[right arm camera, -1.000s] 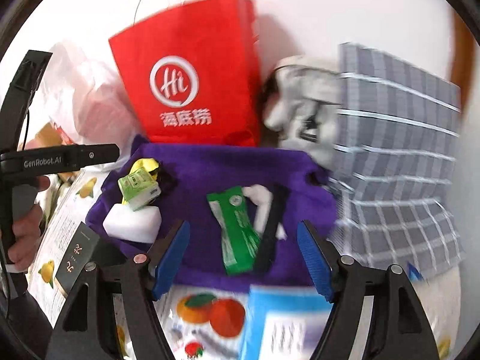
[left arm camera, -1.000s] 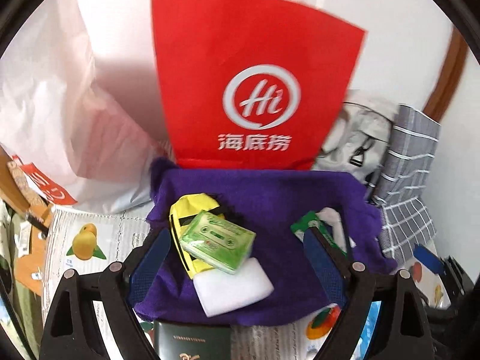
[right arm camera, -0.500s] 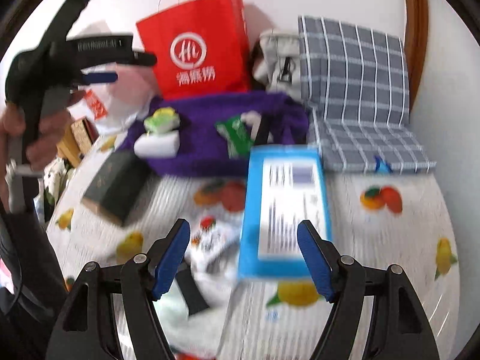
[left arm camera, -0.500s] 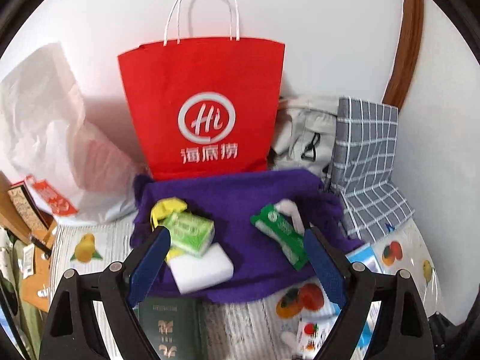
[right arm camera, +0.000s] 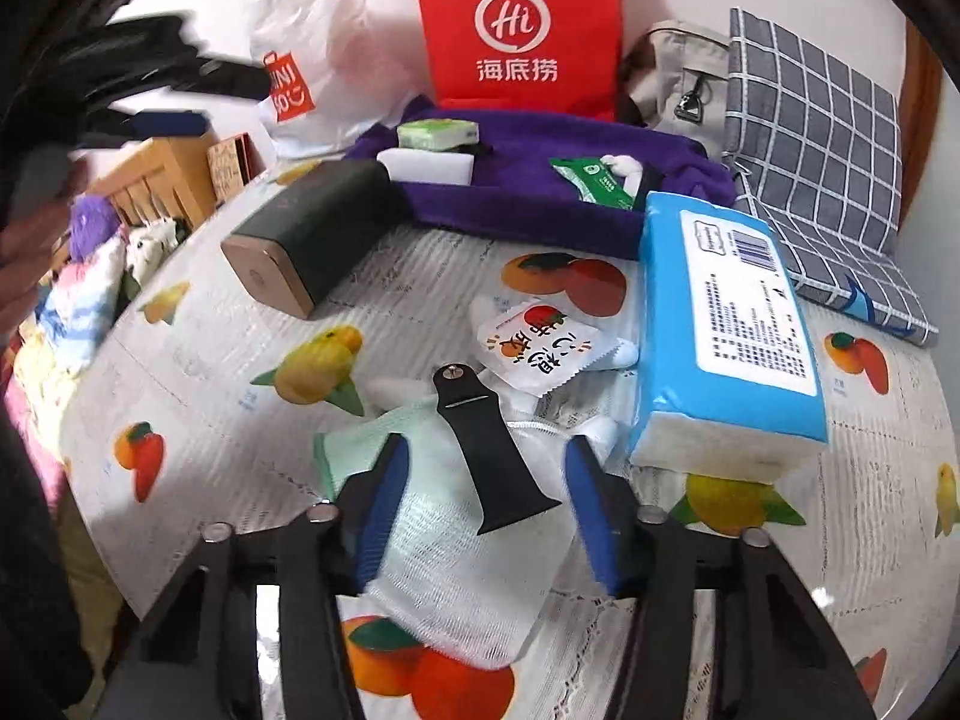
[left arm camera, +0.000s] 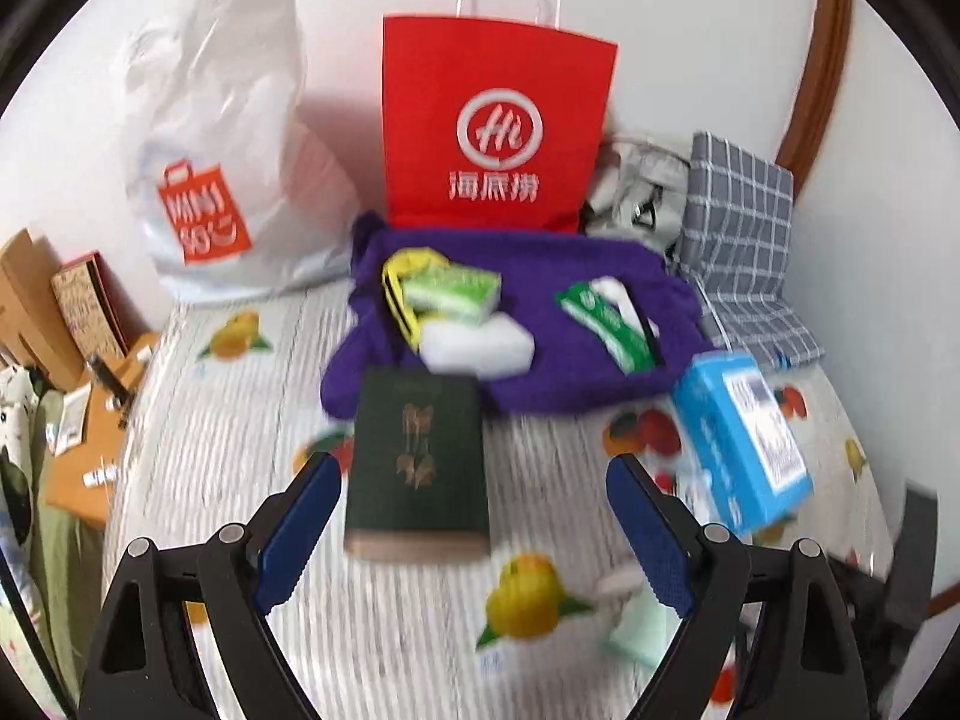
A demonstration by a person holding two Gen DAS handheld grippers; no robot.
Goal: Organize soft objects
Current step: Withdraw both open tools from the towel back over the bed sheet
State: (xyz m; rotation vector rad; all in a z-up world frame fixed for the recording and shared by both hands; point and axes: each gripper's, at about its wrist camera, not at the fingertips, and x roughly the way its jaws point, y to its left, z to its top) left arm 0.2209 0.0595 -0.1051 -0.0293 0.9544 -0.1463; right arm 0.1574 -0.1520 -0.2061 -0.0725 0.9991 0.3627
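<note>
The red paper bag [left arm camera: 498,138] at twelve o'clock reads "Hi" in a white ring over "海底捞", and the white plastic bag [left arm camera: 210,120] at ten o'clock shows an orange "MINI" logo. On the purple cloth [left arm camera: 528,324] lie a green tissue pack [left arm camera: 453,294], a white sponge [left arm camera: 480,348] and a green wipes packet [left arm camera: 603,324]; their print is too blurred to read. The left tool [left arm camera: 474,522] hangs spread wide over the fruit-print bench [left arm camera: 240,480], nothing between its pads, the dark green box [left arm camera: 417,468] with gold characters just beyond them. Only the right view shows the pale green mesh cloth [right arm camera: 456,570] with a black strap [right arm camera: 492,456] lying on it, both between the right tool [right arm camera: 486,510], whose jaws are closing without touching yet. At one o'clock there sits a small sachet [right arm camera: 537,348] with orange characters, and the blue tissue pack [right arm camera: 726,324] with barcode label.
</note>
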